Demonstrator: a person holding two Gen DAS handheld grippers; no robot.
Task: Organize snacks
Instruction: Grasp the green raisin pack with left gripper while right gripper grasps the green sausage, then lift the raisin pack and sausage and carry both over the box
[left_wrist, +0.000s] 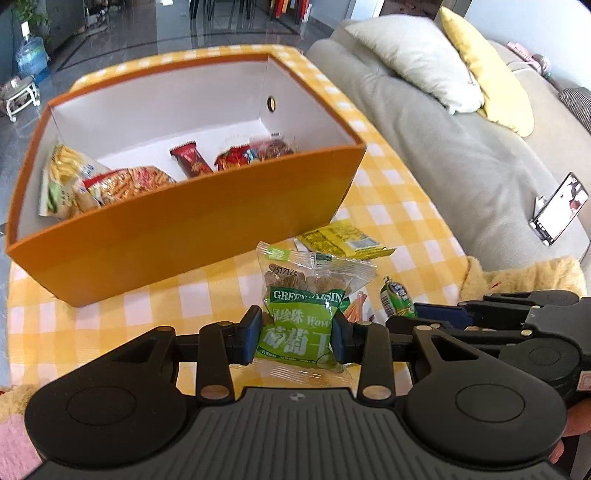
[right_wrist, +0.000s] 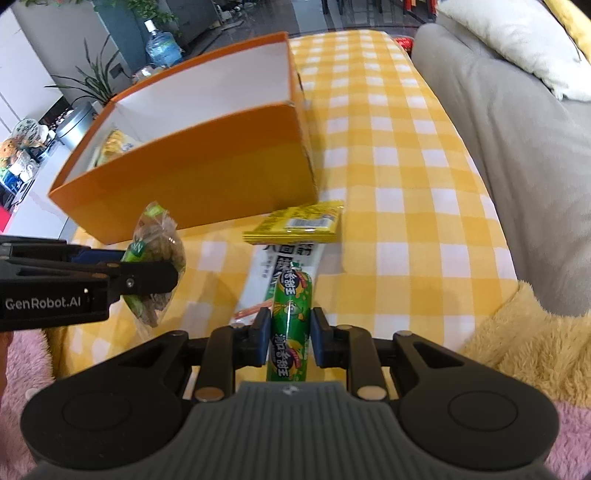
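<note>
My left gripper (left_wrist: 297, 332) is shut on a green raisin packet (left_wrist: 303, 314), held upright above the yellow checked tablecloth (left_wrist: 388, 206) in front of the orange box (left_wrist: 184, 236). That packet (right_wrist: 157, 258) and the left gripper (right_wrist: 147, 275) show at the left of the right wrist view. My right gripper (right_wrist: 290, 332) is shut on a green sausage stick (right_wrist: 290, 325), lifted off the cloth; the same stick (left_wrist: 397, 299) pokes out beside the left gripper. The box (right_wrist: 192, 173) holds several snack packets (left_wrist: 122, 181).
A yellow packet (right_wrist: 295, 223) and a white packet (right_wrist: 284, 266) lie on the cloth by the box's near corner. A grey sofa (left_wrist: 461, 147) with cushions runs along the right. A phone (left_wrist: 559, 208) rests on the sofa. A fluffy yellow blanket (right_wrist: 535, 339) lies at the near right.
</note>
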